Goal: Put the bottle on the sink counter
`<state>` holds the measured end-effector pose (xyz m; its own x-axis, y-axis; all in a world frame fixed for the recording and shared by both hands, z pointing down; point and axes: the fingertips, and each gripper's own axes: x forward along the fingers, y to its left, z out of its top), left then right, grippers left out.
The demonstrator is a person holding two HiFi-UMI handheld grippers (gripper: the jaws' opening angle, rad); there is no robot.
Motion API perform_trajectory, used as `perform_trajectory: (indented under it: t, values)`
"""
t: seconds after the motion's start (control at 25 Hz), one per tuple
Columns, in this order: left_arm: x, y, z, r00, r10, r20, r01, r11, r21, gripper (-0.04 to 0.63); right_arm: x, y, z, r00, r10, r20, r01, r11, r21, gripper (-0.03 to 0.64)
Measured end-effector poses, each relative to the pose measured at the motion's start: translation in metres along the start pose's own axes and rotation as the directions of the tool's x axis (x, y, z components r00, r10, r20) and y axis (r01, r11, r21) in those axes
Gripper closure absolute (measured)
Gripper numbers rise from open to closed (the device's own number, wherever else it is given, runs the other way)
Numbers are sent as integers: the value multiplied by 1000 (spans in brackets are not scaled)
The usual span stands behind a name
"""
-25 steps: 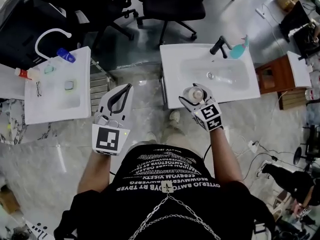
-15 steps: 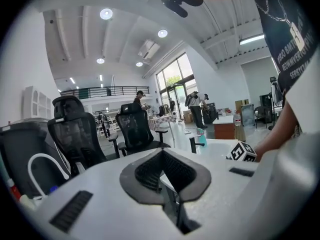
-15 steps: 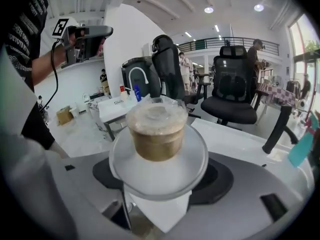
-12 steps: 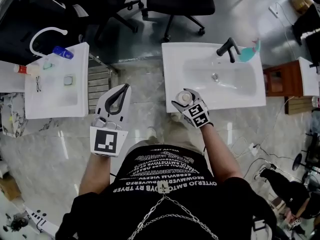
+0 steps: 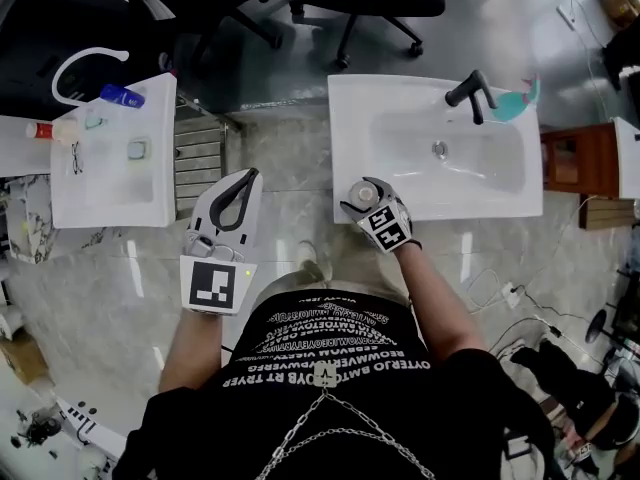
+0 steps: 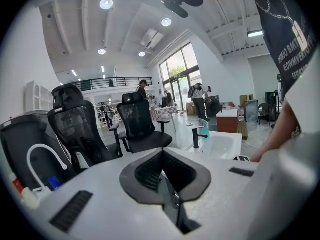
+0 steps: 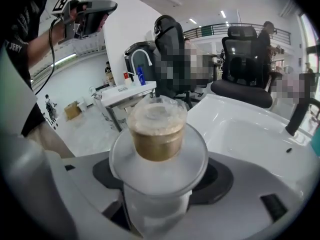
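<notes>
Glossy marble-look floor, open workshop. White sink counter [image 5: 352, 108] at right: smooth, rectangular, rounded basin, black faucet [image 5: 472, 93] at the far edge.

Right gripper [image 5: 363, 192] is clamped on the bottle [image 7: 157, 134], which is upright over the counter's near-left corner. Cannot tell whether its base touches the surface.

Bottle: frosted translucent body, wide shoulder, gold-coloured collar, clear cap.

Left gripper [image 5: 244, 184]: jaws together, nothing between them, over the floor to the left.

Judgement: carry nearly done. Left to do: set down, release.
</notes>
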<state>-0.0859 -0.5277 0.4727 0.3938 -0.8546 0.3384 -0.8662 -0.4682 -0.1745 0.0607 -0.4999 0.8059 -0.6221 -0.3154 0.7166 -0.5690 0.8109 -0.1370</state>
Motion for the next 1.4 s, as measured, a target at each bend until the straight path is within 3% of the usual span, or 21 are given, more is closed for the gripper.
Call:
perform_trajectory:
  t: [0.44,0.88,1.0,1.08,1.16,1.2,1.32,1.4]
  values:
    - [0,1,-6,1000,-3,-19,3,1000,9,589,5,6,-2,999,-33,30,35,997,-69,278]
    - [-39,9,6,999,13,32,-13,1000,19,589,-28,14,-12,996,-84,27,83,996,36,223]
    - [-53,12,13,998,11,56,-13,1000,21,589,-77,10,-3,980,-179,81,173,982,78,222]
    - [-63,12,16,998,3,66,-5,1000,19,589,-139,4,32,924,-312,223,291,949,124,248]
    - [-73,10,16,997,-15,77,14,1000,16,589,-210,6,82,816,-428,388,384,904,190,441]
    - [-76,8,16,996,-27,86,26,1000,16,589,-241,8,106,759,-470,450,418,882,216,599]
    - [-81,0,20,989,-70,132,67,997,24,590,-299,14,154,624,-558,547,522,819,239,621]
    - [-89,-10,24,982,-97,159,94,995,25,589,-322,24,171,575,-596,560,572,783,245,621]
